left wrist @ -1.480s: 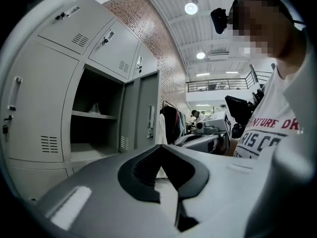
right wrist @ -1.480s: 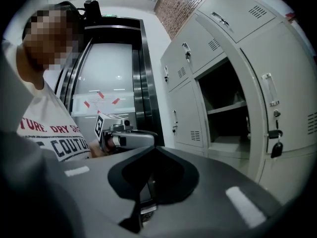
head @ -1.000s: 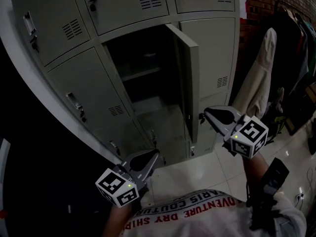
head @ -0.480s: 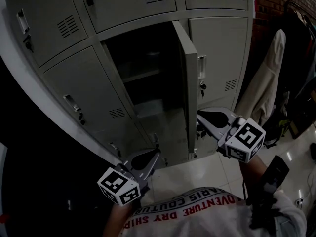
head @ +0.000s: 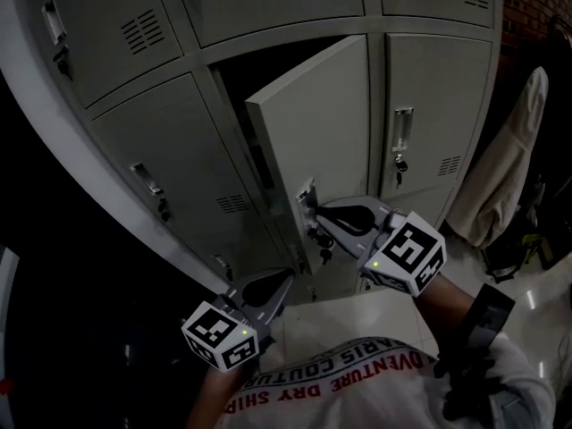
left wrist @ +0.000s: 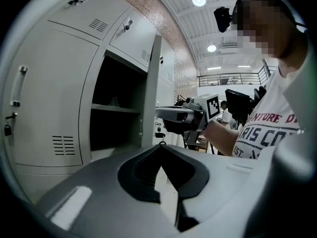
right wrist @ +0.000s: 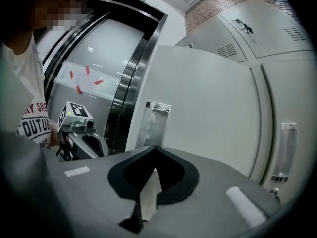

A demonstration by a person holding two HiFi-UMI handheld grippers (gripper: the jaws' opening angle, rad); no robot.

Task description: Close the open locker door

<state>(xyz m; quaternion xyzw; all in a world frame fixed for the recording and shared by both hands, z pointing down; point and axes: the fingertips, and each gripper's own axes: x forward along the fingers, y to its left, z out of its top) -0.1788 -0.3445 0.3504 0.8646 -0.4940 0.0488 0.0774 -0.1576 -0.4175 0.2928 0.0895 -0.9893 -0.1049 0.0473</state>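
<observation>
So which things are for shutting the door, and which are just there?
For the job: open locker door; right tongs, by its handle.
Just there: left tongs; closed lockers; hanging cream coat.

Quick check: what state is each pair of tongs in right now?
Left tongs: shut, holding nothing.
Right tongs: shut, holding nothing, tips at the locker door near its handle.
</observation>
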